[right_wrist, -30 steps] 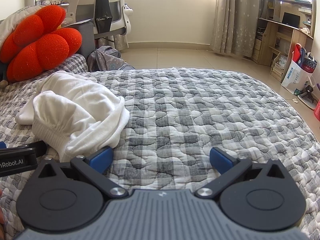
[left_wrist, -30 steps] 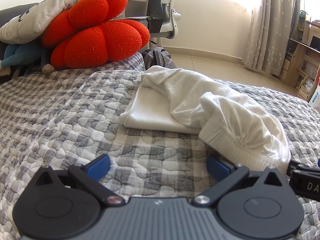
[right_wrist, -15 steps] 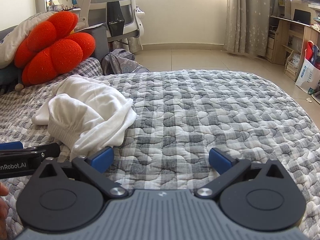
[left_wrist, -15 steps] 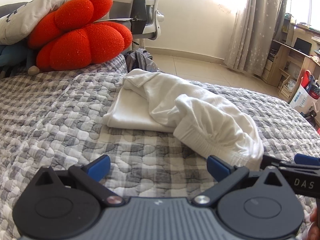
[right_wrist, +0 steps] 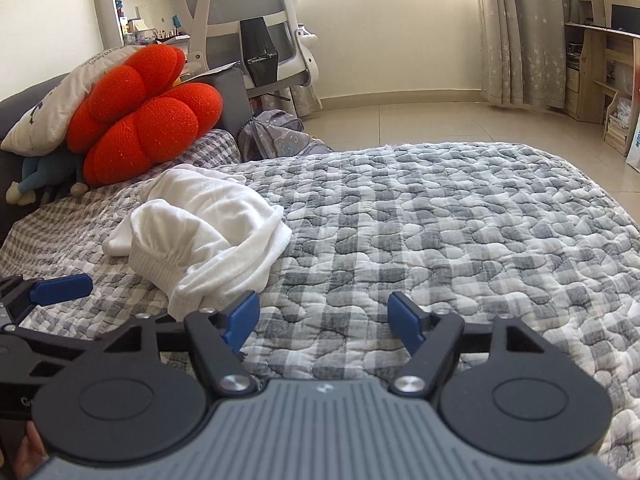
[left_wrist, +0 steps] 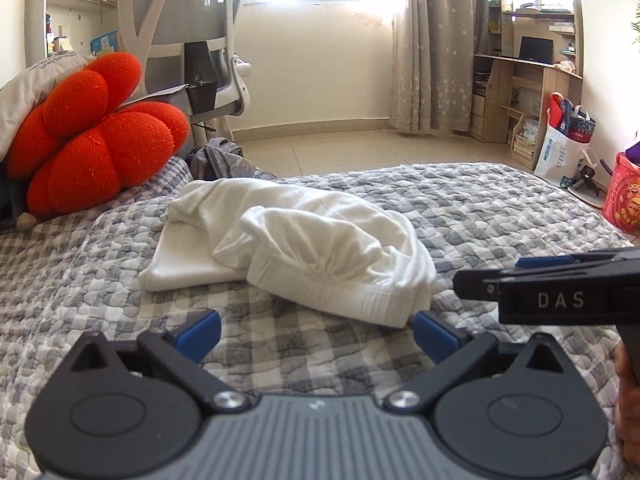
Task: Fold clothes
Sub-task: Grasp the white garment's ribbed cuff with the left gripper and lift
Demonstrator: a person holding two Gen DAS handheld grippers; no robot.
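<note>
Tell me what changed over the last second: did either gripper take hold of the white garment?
No grab. Both grippers backed away from the white garment, which now sits farther off in each view. The right gripper has narrowed and is closing, only quilt between its pads. The left gripper stays open and empty. The garment lies crumpled as before.

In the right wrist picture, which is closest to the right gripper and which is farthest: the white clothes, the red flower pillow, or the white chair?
From the right gripper, nearest first:
1. White clothes, lying on the quilt just ahead, to the left.
2. Red flower pillow, farther back on the left, at the bed's end.
3. White chair, past the bed, standing on the floor.
</note>
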